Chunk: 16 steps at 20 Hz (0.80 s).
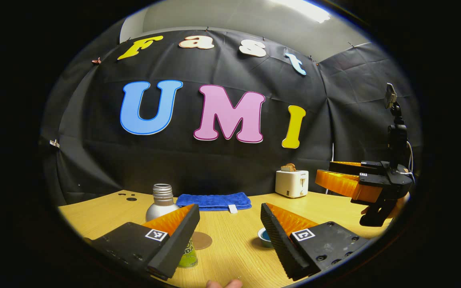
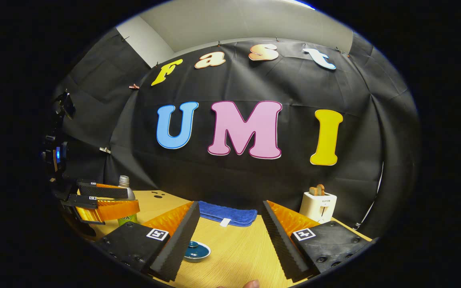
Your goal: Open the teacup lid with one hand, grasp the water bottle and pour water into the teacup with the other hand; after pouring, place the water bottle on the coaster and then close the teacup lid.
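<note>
1. Left gripper view: my left tongs gape apart over the table, gripping nothing.
2. Bottle stands beyond the left finger, the coaster just beside it.
3. Teacup, lid on, sits by my right tongs, likewise apart and empty.

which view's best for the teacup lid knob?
Right gripper view: the teacup lid shows its blue dome and knob, just right of the right gripper's own left finger. In the left gripper view the teacup is only a sliver of rim, mostly hidden behind the left gripper's right finger.
</note>
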Each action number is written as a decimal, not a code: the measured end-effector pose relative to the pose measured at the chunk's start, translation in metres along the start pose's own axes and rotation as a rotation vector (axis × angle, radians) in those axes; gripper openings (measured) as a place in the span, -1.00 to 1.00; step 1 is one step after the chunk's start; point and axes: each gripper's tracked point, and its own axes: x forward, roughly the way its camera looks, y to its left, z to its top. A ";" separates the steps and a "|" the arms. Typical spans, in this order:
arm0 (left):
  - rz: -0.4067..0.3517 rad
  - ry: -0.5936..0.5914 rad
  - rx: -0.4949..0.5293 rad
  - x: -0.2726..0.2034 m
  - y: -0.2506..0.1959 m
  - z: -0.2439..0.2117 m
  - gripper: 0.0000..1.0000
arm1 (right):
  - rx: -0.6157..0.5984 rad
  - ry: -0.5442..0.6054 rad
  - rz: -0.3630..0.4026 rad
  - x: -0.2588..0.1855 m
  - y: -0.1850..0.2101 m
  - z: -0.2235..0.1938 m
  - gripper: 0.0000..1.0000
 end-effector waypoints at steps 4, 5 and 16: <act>0.000 0.007 -0.001 0.001 0.001 -0.003 0.94 | 0.003 0.009 0.006 0.002 0.005 -0.004 0.92; 0.001 0.008 -0.001 0.000 0.001 -0.004 0.94 | 0.002 0.014 0.009 0.002 0.006 -0.006 0.92; 0.002 0.046 0.068 -0.009 0.011 -0.008 0.94 | 0.068 0.259 0.162 0.018 0.050 -0.076 0.88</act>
